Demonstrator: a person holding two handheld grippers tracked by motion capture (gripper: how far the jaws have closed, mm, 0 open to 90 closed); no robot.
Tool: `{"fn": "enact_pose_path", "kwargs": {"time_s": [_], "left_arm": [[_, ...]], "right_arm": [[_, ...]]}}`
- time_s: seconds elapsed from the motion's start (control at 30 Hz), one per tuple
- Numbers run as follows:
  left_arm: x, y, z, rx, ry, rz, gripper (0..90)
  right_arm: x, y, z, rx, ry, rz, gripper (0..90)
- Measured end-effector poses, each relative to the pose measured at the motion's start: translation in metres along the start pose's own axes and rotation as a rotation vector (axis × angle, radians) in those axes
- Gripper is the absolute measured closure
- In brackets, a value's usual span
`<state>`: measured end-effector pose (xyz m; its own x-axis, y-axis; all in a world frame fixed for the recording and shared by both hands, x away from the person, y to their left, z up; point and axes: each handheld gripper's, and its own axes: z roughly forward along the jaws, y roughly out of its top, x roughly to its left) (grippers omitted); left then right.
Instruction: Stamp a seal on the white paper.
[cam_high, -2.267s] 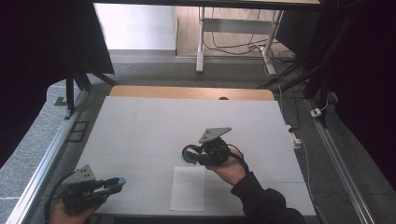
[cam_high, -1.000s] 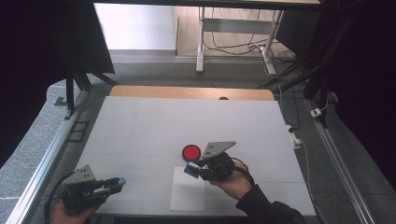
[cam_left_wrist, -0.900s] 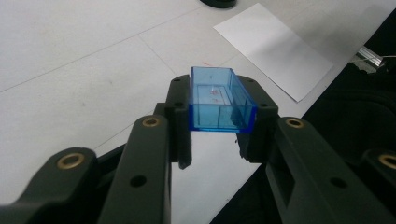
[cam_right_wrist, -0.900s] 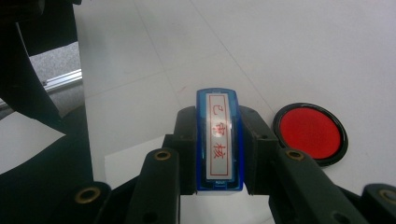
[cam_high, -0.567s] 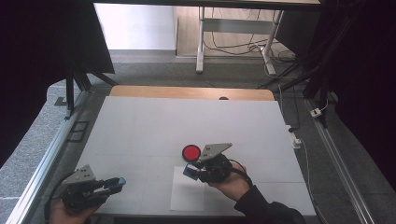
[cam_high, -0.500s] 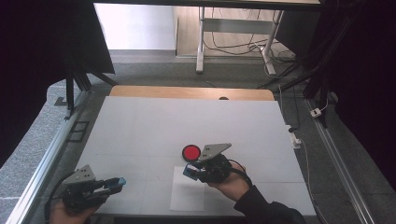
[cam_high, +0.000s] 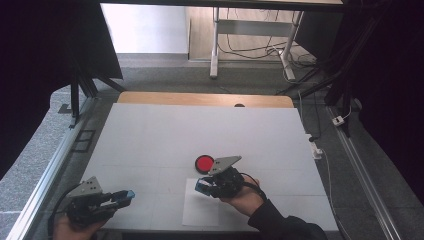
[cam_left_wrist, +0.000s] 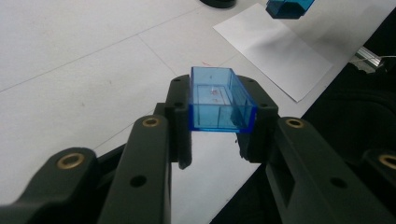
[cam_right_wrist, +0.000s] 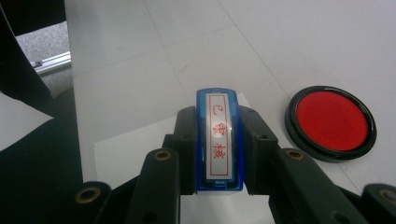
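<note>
**Stamp and its clear blue cap, one in each gripper, above a white table**

Landmark: the sheet of paper (cam_high: 210, 207) lying flat at the near edge of the table (cam_high: 165, 135).

Nearest the person, well to the left of the paper, the left gripper (cam_high: 122, 196) is held low over the table's near left corner. Its jaws are clamped on the outer side walls of a clear blue cap (cam_left_wrist: 219, 100), a small open-topped rectangular box. The left gripper view looks into its hollow; nothing lies inside, and only faint red marks show on its inner floor.

Over the paper's upper edge, the right gripper (cam_high: 201, 186) points leftward, held in the person's hand (cam_high: 245, 197). Its jaws are closed on the two long sides of a blue stamp (cam_right_wrist: 219, 144), which stands between them with its label facing the camera. The label is a silver strip with a red frame and three red characters.

Just beyond the paper's far edge, close to the right gripper, sits a round ink pad (cam_high: 204, 163): a shallow black dish, uncovered, holding a red pad out to its rim. It rests on the bare table, apart from the paper.
</note>
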<state>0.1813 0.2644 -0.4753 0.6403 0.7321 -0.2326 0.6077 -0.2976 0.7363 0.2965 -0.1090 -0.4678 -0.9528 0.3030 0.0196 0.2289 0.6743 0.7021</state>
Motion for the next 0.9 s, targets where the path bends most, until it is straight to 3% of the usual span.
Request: {"fn": "enact_pose_path", "kwargs": {"time_s": [0.9], "left_arm": [[0.000, 0.000, 0.000, -0.001, -0.002, -0.001, 68.6]], "right_arm": [[0.001, -0.008, 0.024, 0.077, -0.019, -0.046, 70.6]]}}
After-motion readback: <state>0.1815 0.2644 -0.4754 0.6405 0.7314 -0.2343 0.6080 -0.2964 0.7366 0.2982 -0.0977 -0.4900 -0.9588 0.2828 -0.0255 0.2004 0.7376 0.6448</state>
